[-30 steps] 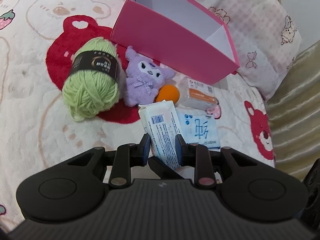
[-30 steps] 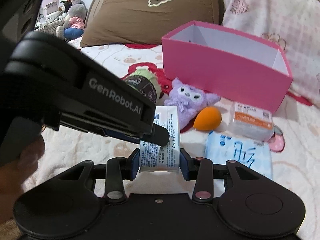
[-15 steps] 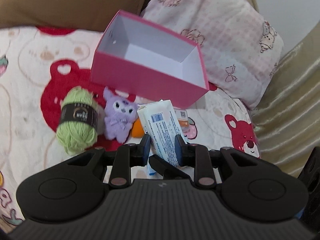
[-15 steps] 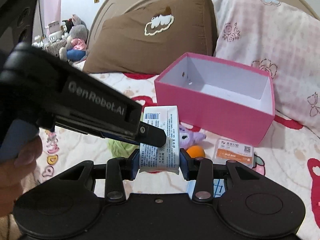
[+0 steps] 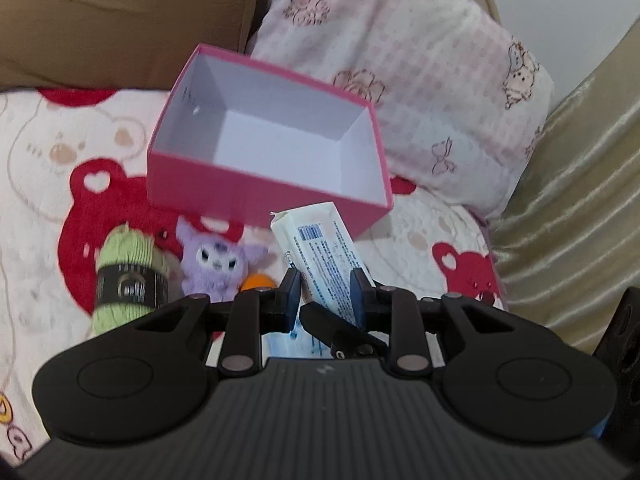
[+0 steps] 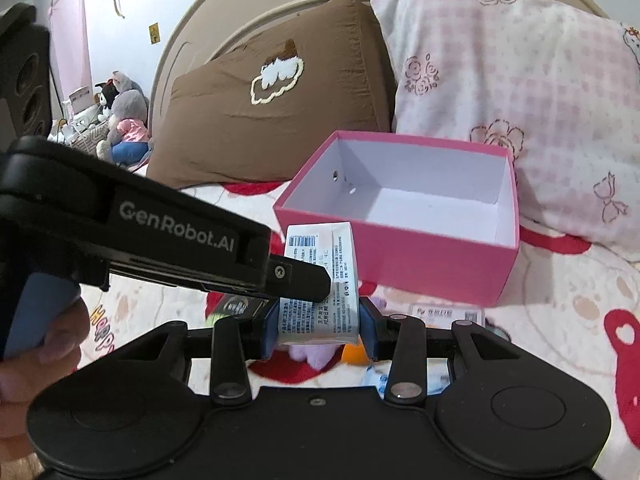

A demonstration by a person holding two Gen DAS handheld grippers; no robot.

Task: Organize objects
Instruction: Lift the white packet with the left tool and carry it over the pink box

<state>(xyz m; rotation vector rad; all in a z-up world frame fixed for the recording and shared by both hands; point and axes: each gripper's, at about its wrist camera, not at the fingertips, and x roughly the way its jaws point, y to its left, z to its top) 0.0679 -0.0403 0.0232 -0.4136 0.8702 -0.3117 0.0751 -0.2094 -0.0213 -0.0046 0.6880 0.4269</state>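
The right claw [image 6: 318, 330] pinches the near end of a white packet [image 6: 320, 276], blue pads pressed on both its sides. The left claw [image 5: 326, 294] grips the same packet [image 5: 320, 256]: in its own view the packet stands between its fingers, leaning toward 11 o'clock, and in the right view its black finger [image 6: 300, 276] lies across the packet's face from 9 o'clock. The jaws are nearly together on it.

The packet's top edge hangs in the air just short of the pink box [image 6: 404, 248], overlapping the box's near wall in both views. The box sits at 12 o'clock, open-topped, its white inside bare, with all four rims free.

Below the claws, on the bed [image 5: 36, 148], lie a green yarn ball [image 5: 128, 276] at 9 o'clock, a purple plush [image 5: 218, 264] just beside it, and an orange ball [image 5: 258, 282] touching the plush. A small labelled pack [image 6: 444, 314] lies by the box's near wall, and a blue pack [image 5: 286, 340] shows beneath the left claw.

Beyond the box, a brown pillow [image 6: 272, 92] at 11 o'clock and a pink pillow [image 6: 520, 92] at 1 o'clock crowd its far side. A hand [image 6: 40, 344] holds the left claw's grip at 8 o'clock.
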